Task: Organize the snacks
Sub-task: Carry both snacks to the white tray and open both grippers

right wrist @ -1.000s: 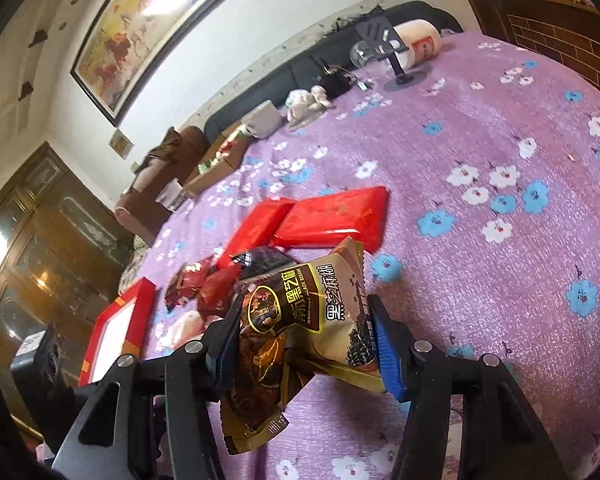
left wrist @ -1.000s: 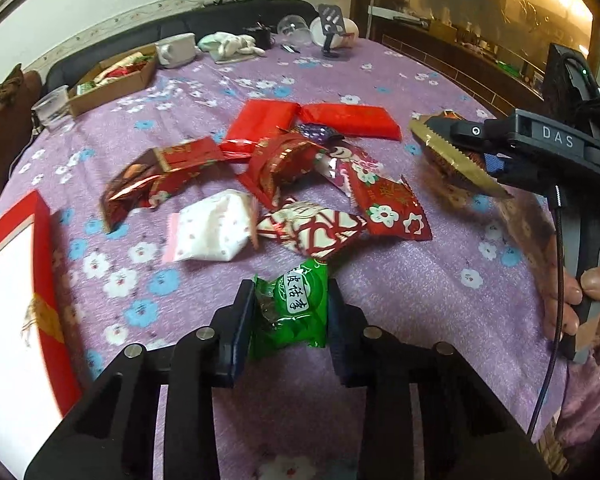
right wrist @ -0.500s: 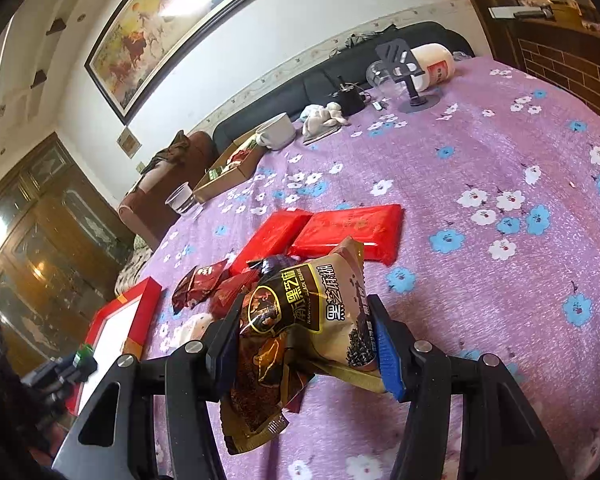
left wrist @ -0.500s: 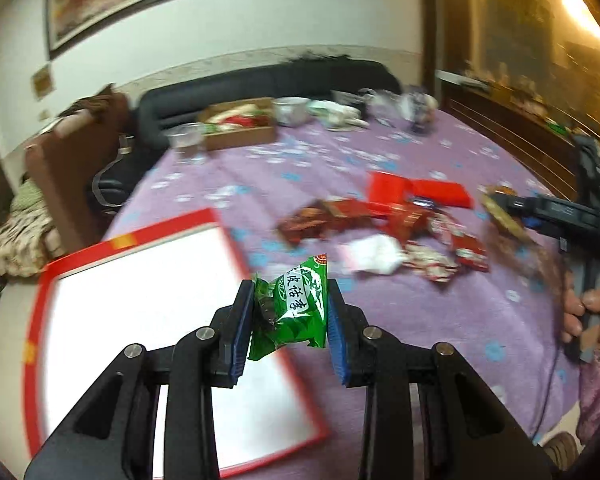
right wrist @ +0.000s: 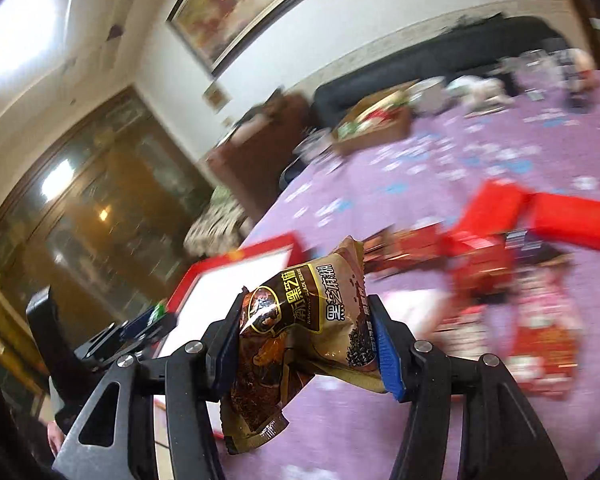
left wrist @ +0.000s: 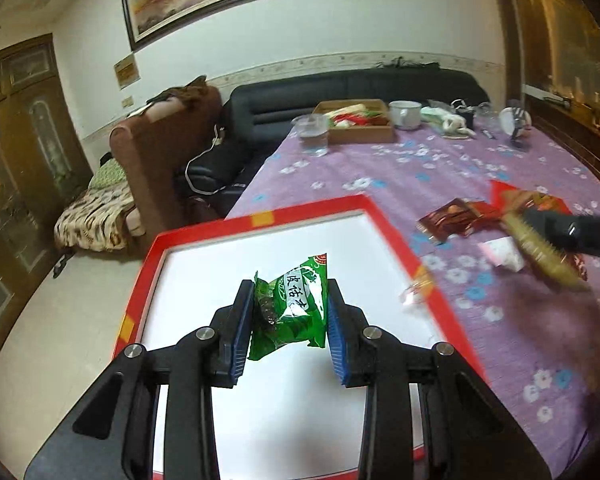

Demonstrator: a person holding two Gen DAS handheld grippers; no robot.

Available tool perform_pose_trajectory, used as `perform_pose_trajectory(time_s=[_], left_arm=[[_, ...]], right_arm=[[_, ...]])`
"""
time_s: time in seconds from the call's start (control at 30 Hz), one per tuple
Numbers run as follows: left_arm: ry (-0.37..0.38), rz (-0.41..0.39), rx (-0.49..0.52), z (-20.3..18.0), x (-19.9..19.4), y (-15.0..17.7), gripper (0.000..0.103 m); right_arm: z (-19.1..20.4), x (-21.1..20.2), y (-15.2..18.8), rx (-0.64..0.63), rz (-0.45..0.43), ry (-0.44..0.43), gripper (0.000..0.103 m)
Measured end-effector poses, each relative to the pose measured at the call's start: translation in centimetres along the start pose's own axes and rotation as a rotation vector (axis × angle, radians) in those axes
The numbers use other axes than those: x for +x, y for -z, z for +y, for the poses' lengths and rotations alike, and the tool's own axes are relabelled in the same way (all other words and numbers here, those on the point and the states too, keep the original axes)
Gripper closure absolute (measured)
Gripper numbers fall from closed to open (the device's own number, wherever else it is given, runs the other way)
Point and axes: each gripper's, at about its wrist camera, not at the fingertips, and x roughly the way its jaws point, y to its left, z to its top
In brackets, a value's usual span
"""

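Both fingers pairs swung over to red tray, pinching upright green packet and tilted brown packet.

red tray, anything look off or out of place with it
The red tray sits askew, its near left corner hanging past the edge of the purple tablecloth over the floor. Nothing lies in it; the green packet is pinched in the left gripper above it.

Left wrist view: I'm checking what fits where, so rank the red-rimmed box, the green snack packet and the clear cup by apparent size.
1. red-rimmed box, by far the largest.
2. green snack packet, though it sits right at the camera in the left gripper.
3. clear cup, far off, so true size is unsure.
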Motion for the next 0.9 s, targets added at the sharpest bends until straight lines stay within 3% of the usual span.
perform_pose_trajectory(time_s=[0.13, 0.3, 0.6, 0.9], left_arm=[[-0.010, 0.024, -0.036, 1.8, 0.5, 0.7, 0.072], [-0.026, 0.025, -0.068, 3.3, 0.7, 1.1, 0.072], [-0.028, 0.037, -0.088, 4.1, 1.5, 1.6, 0.072], [-0.033, 0.057, -0.094, 4.2, 2.0, 1.8, 0.071]], right_arm=[[3.6, 4.0, 1.3, -0.047, 0.069, -0.048, 0.046], [6.4, 5.8, 2.7, -0.098, 0.085, -0.074, 0.046], [6.4, 6.2, 3.6, -0.102, 0.058, -0.094, 0.045], [7.0, 6.9, 4.0, -0.147, 0.089, -0.089, 0.043]])
